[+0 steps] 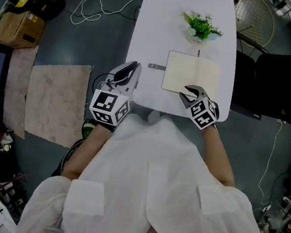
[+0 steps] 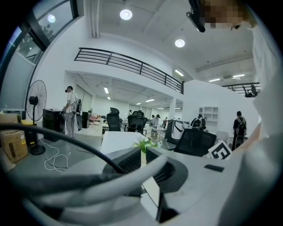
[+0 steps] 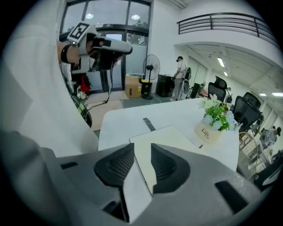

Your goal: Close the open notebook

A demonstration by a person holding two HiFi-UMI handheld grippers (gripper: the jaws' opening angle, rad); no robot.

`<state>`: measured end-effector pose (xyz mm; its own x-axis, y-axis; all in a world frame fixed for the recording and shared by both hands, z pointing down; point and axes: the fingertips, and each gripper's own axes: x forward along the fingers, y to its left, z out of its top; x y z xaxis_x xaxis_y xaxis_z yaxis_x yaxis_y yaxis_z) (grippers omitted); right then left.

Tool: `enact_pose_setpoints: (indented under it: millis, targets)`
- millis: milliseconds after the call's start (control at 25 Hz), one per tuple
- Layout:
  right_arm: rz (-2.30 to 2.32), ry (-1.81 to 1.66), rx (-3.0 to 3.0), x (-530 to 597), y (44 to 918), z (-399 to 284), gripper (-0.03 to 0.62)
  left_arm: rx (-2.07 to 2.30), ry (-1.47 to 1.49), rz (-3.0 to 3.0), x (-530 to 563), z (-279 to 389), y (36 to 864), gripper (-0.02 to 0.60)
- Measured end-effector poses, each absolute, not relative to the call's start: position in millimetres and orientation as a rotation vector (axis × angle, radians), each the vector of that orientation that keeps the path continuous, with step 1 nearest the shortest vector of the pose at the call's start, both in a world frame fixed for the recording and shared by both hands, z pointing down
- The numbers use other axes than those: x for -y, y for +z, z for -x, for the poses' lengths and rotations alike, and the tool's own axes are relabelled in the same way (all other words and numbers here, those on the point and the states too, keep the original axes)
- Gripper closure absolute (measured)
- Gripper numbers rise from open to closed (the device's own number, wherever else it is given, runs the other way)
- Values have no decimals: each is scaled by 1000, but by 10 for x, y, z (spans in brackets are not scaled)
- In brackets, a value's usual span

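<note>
A cream notebook [image 1: 192, 71] lies flat on the white table [image 1: 161, 26], showing one plain face with no centre fold that I can see. My right gripper [image 1: 189, 91] is tilted down over its near edge. In the right gripper view the jaws [image 3: 142, 152] stand apart, with the notebook [image 3: 170, 134] showing cream through the gap and neither pad pressing on it. My left gripper [image 1: 134, 65] hovers over the table's left edge, apart from the notebook. Its jaws [image 2: 143, 154] leave a narrow gap with nothing between them.
A small grey clip-like strip [image 1: 157, 66] lies just left of the notebook. A potted green plant [image 1: 200, 26] stands beyond it. A black chair [image 1: 274, 86] is right of the table; floor mats [image 1: 58, 101], a cardboard box [image 1: 20, 28] and loose cable are to the left.
</note>
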<state>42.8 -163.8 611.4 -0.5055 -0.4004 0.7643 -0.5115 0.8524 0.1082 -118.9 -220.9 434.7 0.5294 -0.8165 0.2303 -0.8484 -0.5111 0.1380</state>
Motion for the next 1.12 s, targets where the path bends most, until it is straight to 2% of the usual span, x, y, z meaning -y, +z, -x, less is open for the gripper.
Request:
enact_pose_setpoints:
  millis: [480, 760, 1120]
  targets:
    - [-308, -49, 1931, 1630, 6750, -175, 462, 1408, 189, -2517, 2512, 1428, 4388, 548]
    - [-172, -127, 1811, 1611, 7024, -199, 456, 1404, 193, -2525, 2514, 1352, 4362, 548]
    - [-159, -194, 1773, 1697, 7123, -115, 456, 1371, 215, -2517, 2476, 1253, 4451, 548]
